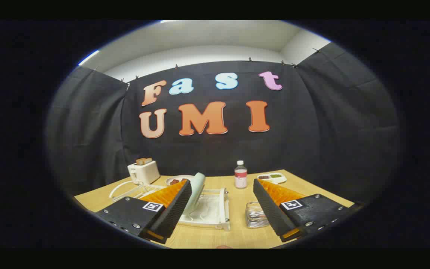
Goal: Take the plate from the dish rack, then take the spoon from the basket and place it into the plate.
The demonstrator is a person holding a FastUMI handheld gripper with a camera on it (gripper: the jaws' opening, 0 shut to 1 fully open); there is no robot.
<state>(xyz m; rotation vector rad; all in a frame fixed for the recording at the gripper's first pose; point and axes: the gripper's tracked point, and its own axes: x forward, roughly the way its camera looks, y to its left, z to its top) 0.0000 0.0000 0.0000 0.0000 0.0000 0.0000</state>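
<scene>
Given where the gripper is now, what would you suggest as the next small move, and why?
Probably ease forward and down toward the plate. It stands on edge in the white dish rack, just beside the left finger, while the gripper is open and holds nothing. The basket with the spoon comes after the plate.

A booth draped in black cloth [323, 123] on the far side and on both flanks, the cloth clipped along its upper edge. Above it rise plain white walls [200, 52] and a white ceiling [215, 31], with a bright strip light [88, 57] glowing at the upper left. In the near foreground stands a light wooden table [233, 231], evenly lit.
</scene>
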